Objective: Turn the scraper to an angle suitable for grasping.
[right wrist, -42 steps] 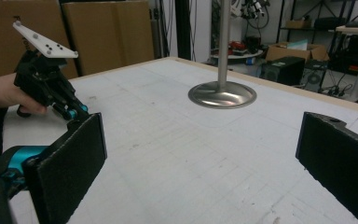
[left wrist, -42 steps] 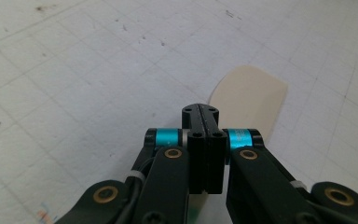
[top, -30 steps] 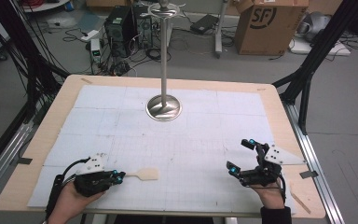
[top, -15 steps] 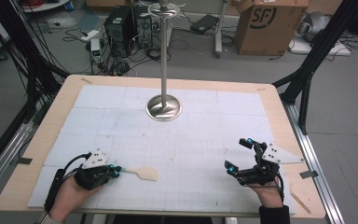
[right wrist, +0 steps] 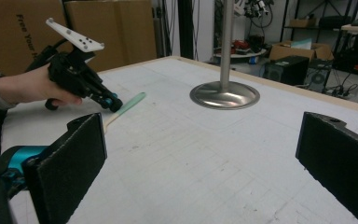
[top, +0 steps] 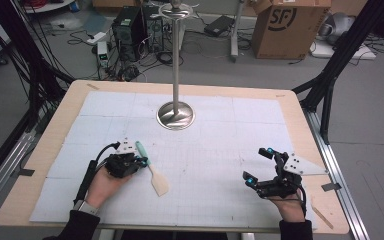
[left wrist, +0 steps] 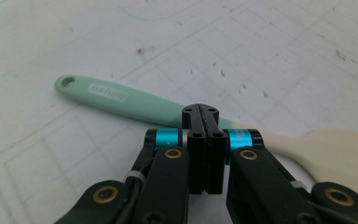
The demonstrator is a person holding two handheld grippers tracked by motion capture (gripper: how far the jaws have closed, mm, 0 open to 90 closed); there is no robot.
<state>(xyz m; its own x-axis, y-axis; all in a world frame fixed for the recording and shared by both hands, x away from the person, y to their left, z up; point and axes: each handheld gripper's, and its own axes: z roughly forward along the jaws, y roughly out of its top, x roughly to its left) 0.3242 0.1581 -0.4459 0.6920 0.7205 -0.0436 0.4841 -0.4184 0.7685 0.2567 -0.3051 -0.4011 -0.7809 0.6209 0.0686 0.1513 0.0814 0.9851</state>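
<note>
A spatula with a mint-green handle and a cream blade lies low over the white mat. Its handle points toward the far side and its blade toward the near edge. My left gripper is shut on it where handle meets blade. In the left gripper view the jaws press together across the spatula. My right gripper stands open near the table's right front, nothing between its jaws. The right gripper view shows its wide-apart pads, with the left gripper and the spatula farther off.
A metal stand with a round base and a tall pole stands at the middle back of the mat; its base also lies ahead of the right gripper. Cardboard boxes, cables and electronics lie on the floor beyond the table.
My left hand has moved right and away from the near edge and turned. The spatula has swung from pointing right to handle-away, its blade staying about where it was. The right gripper kept still.
</note>
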